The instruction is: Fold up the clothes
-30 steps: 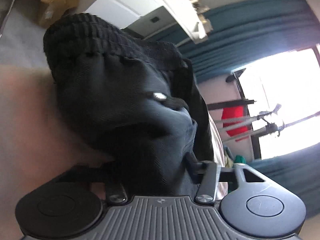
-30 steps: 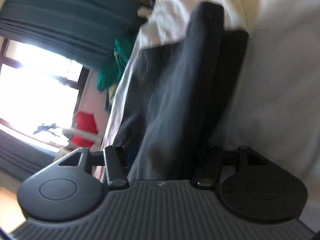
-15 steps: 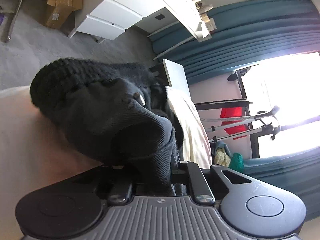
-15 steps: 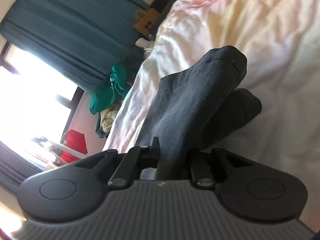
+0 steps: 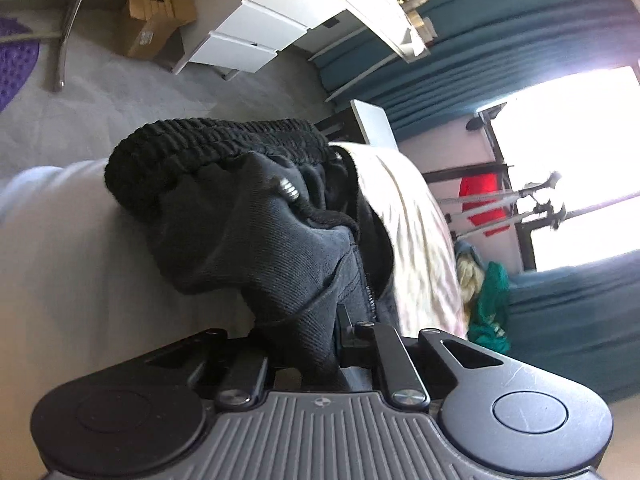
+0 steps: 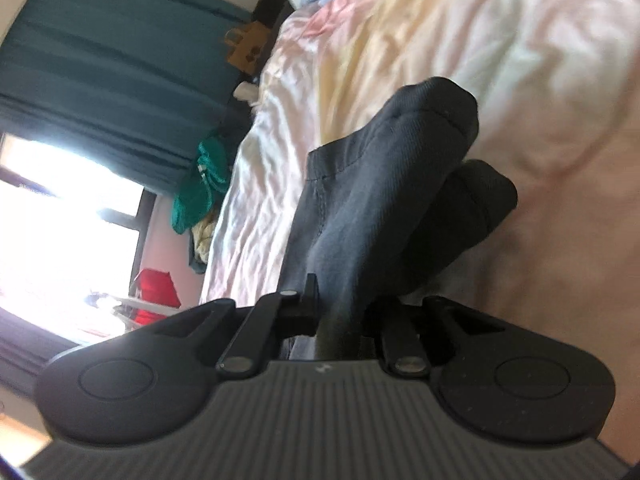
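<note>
Up close, two tilted fisheye views over a bed.

Left wrist view: left gripper (image 5: 320, 344) at bottom centre, jaws clenched on a fold of dark trousers (image 5: 256, 240). Ribbed waistband (image 5: 208, 144) bunched at centre left, small metal cord tip (image 5: 289, 193) just below it. Pale sheet (image 5: 60, 260) under the cloth on the left, cream blanket (image 5: 416, 240) to its right. Grey carpet (image 5: 120, 96) across the upper left, cardboard box (image 5: 156, 12) near the top left, white drawers (image 5: 260, 36) at top centre. Teal curtains (image 5: 480, 44) at upper right, bright window (image 5: 580, 152) at right, something red (image 5: 480, 204) beside it, green cloth (image 5: 490, 308) heaped at lower right.

Right wrist view: right gripper (image 6: 344, 320) at bottom centre, jaws clamped on the trouser legs (image 6: 360, 208). Two cuffed leg ends (image 6: 444, 108) resting on the rumpled bed (image 6: 520, 60), one just behind the other, at centre right. Teal curtains along the upper left, bright window at left, green cloth between window and bed.
</note>
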Tool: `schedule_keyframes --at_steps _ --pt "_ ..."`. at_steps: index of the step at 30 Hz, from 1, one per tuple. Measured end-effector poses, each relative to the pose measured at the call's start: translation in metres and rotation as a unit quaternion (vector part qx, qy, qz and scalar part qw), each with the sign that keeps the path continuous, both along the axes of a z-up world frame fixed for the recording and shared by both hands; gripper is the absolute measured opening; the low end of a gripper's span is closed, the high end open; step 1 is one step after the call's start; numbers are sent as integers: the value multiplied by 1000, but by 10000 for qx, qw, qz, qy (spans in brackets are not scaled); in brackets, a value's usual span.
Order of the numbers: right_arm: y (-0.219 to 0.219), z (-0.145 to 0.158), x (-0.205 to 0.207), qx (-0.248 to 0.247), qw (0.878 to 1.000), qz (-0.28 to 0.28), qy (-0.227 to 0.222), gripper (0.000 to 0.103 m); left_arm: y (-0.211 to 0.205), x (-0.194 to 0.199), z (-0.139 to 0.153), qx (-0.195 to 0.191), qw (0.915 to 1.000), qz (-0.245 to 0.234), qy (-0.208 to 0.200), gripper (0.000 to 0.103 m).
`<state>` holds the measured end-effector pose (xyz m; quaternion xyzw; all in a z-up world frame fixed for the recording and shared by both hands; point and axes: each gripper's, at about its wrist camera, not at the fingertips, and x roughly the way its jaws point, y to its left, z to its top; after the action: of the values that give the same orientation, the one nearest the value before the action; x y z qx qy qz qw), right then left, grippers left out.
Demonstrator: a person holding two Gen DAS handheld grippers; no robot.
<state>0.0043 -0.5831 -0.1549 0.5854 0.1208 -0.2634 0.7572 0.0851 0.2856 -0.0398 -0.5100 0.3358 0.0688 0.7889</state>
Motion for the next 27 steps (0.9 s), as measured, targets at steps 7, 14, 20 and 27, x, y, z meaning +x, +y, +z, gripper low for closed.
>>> schedule_keyframes --at_steps 7,14,20,27 --pt "-8 -17 -5 229 9995 144 170 12 -4 -5 -21 294 9993 -242 -13 20" --pt "-8 -13 -1 -45 9985 391 376 14 -8 -18 -9 1157 9916 -501 288 49" --pt "-16 -27 -2 259 9985 445 177 21 -21 -38 23 2057 9759 -699 210 61" --pt "-24 -42 -2 603 9971 430 -188 35 -100 -24 51 3207 9384 -1276 -154 66"
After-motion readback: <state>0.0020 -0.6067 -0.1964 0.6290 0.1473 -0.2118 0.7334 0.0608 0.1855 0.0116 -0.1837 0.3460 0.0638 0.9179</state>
